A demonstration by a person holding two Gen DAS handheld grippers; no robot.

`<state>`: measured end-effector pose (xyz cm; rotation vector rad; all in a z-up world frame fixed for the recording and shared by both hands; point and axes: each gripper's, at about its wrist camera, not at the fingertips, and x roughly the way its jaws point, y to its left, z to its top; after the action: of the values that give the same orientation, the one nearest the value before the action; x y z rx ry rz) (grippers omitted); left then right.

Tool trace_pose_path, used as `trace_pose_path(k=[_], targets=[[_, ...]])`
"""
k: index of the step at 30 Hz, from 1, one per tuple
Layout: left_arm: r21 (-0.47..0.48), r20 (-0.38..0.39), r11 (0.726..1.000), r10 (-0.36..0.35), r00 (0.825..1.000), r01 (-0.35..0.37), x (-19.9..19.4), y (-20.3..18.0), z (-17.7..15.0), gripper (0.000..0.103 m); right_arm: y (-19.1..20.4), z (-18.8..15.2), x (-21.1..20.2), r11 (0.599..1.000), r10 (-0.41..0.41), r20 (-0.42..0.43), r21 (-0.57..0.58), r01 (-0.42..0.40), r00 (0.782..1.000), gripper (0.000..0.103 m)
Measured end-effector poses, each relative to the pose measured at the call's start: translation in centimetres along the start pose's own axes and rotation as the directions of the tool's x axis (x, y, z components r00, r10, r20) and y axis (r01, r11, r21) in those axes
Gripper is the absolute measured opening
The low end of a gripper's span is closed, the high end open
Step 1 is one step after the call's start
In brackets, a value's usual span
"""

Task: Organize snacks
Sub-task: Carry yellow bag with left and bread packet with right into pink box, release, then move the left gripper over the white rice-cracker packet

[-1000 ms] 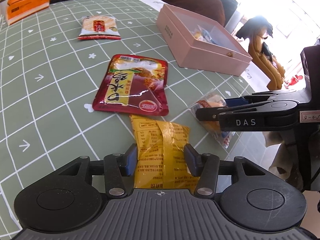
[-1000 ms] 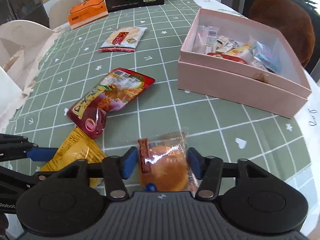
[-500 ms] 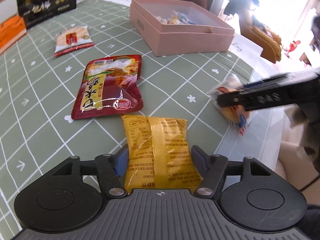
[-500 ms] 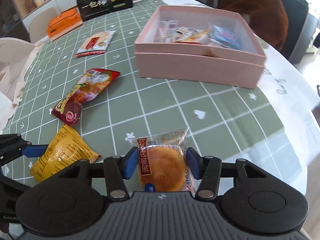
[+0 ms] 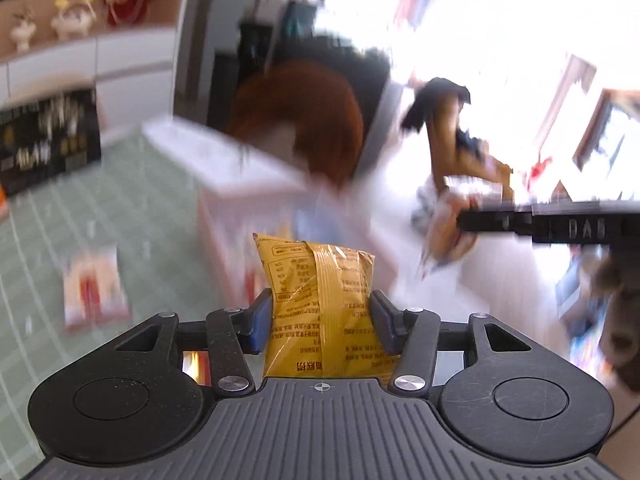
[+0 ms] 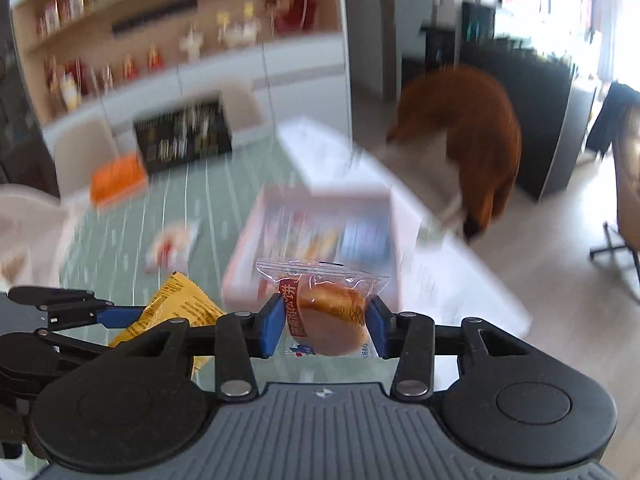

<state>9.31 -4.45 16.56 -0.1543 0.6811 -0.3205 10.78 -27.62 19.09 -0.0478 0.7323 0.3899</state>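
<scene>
Both packets now off the table: yellow pouch [image 5: 320, 300] in left gripper [image 5: 322, 316], closing right gripper [image 6: 326, 322] around cake [image 6: 330, 312].

The yellow snack bag [image 5: 320, 300] bears dark print. The clear wrapper [image 6: 326, 308] shows an orange-brown pastry and a red label strip. The box [image 6: 320, 236] is pale pink. The table [image 5: 132, 208] wears green cloth gridded in white lines. A far carton [image 6: 116, 178] is orange.

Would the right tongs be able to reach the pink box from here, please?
Probably yes: the right tongs, gripping the wrapped bun, hang clear of the table, and nothing stands between them and the open pink box ahead.
</scene>
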Motion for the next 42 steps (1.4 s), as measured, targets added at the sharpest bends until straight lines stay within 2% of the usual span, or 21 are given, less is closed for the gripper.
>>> trace_pose_path(k=[3,5,8,11,15,17,19,20,22,25,28,30,31,33,35,37,39,41,42], targets=[[-0.002,0.06,1.0,-0.012,0.998,0.012,1.1,0.0,4.1,0.057,-1.5,4.0,-0.2,0.999,0.047,0.065,0.025,-0.048,0.997,0.043],[-0.014,0.081,1.0,-0.006,0.997,0.007,3.0,0.3,5.9,0.057,-2.3,5.9,0.1,0.999,0.035,0.107,0.025,-0.038,0.994,0.043],[-0.08,0.051,0.996,-0.039,0.998,0.043,7.1,0.9,7.4,0.058,-3.0,7.5,1.1,1.0,0.015,0.146,0.012,-0.017,0.989,0.043],[-0.135,-0.04,0.989,-0.067,0.997,0.061,12.1,1.5,6.6,0.056,-4.1,8.0,2.9,0.999,0.016,0.118,0.035,-0.021,0.993,0.043],[-0.152,-0.132,0.988,-0.044,0.99,0.024,16.1,2.8,4.6,0.055,-5.3,7.0,4.6,0.998,-0.019,0.079,0.056,0.015,0.997,0.043],[-0.159,-0.123,0.987,-0.051,0.991,0.031,15.9,3.9,4.4,0.055,-6.0,6.1,5.5,0.997,-0.021,0.052,0.074,0.017,0.998,0.043],[-0.168,-0.083,0.985,-0.042,0.996,0.028,14.9,5.5,4.5,0.055,-6.5,5.4,6.8,0.995,-0.015,0.017,0.103,0.013,1.0,0.043],[-0.18,-0.057,0.984,-0.023,0.998,0.013,14.2,6.8,4.7,0.055,-6.7,5.1,7.8,0.992,-0.009,-0.007,0.122,0.01,1.0,0.043],[-0.215,-0.021,0.975,0.06,0.998,-0.063,12.9,9.5,4.8,0.055,-6.8,5.0,10.1,0.988,0.017,-0.058,0.156,-0.008,0.998,0.043],[-0.305,-0.038,0.928,0.215,0.976,-0.216,11.6,15.3,4.5,0.055,-6.1,5.3,13.9,0.978,0.1,-0.127,0.196,-0.073,0.987,0.043],[-0.396,-0.09,0.848,0.345,0.934,-0.351,10.3,21.3,3.2,0.055,-5.0,5.5,16.4,0.977,0.109,-0.161,0.201,-0.076,0.981,0.045],[-0.462,-0.156,0.79,0.374,0.914,-0.402,9.9,24.8,1.8,0.055,-3.7,5.4,17.2,0.984,0.083,-0.161,0.17,-0.055,0.983,0.05],[-0.488,-0.187,0.768,0.372,0.909,-0.414,9.9,26.1,1.2,0.055,-3.1,5.1,17.3,0.986,0.084,-0.162,0.158,-0.059,0.983,0.051],[-0.519,-0.231,0.744,0.351,0.907,-0.42,10.2,27.8,0.0,0.055,-2.3,4.5,17.3,0.988,0.102,-0.175,0.133,-0.08,0.979,0.052],[-0.518,-0.247,0.75,0.328,0.912,-0.411,10.9,27.5,-0.7,0.055,-1.1,3.9,17.3,0.993,0.097,-0.19,0.087,-0.081,0.977,0.052],[-0.489,-0.24,0.78,0.311,0.92,-0.391,11.5,26.7,-0.8,0.055,0.0,3.1,16.7,0.997,0.073,-0.194,0.033,-0.068,0.978,0.052],[-0.417,-0.249,0.819,0.314,0.916,-0.394,12.2,25.1,-0.4,0.055,0.8,2.2,15.8,0.998,0.062,-0.195,-0.011,-0.065,0.979,0.056],[-0.326,-0.284,0.856,0.316,0.905,-0.401,13.9,23.7,-0.1,0.056,1.3,1.3,14.9,0.997,0.057,-0.199,-0.034,-0.065,0.978,0.058],[-0.285,-0.295,0.868,0.324,0.899,-0.406,14.6,23.1,-0.1,0.063,1.5,0.8,14.5,0.997,0.053,-0.202,-0.039,-0.062,0.978,0.059]])
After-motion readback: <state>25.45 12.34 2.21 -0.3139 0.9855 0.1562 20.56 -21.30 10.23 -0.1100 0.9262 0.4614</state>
